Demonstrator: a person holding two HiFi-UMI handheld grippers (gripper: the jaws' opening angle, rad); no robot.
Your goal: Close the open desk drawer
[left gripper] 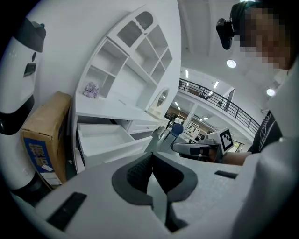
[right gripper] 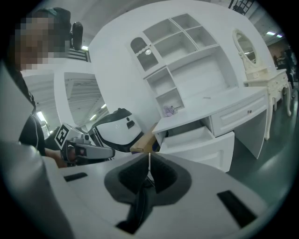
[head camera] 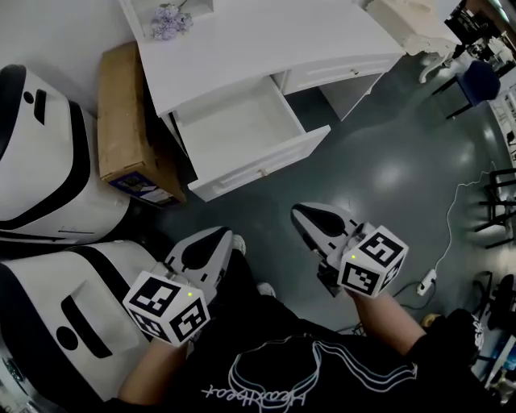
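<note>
The white desk (head camera: 242,40) stands ahead of me in the head view. Its left drawer (head camera: 239,129) is pulled out and empty, with the drawer front (head camera: 266,165) facing me. Both grippers hang in the air short of it, touching nothing. My left gripper (head camera: 219,235) is below the drawer front, jaws shut and empty. My right gripper (head camera: 303,212) is slightly nearer the drawer's right corner, also shut and empty. The open drawer (left gripper: 105,139) shows beyond the closed jaw tips (left gripper: 152,158) in the left gripper view, and the drawer (right gripper: 198,140) also appears in the right gripper view.
A cardboard box (head camera: 129,121) leans against the desk's left side. Large white-and-black machines (head camera: 40,153) fill the left. A closed drawer (head camera: 339,73) sits right of the open one. Purple flowers (head camera: 171,20) lie on the desk. A blue chair (head camera: 477,81) and a power strip (head camera: 426,282) are on the right.
</note>
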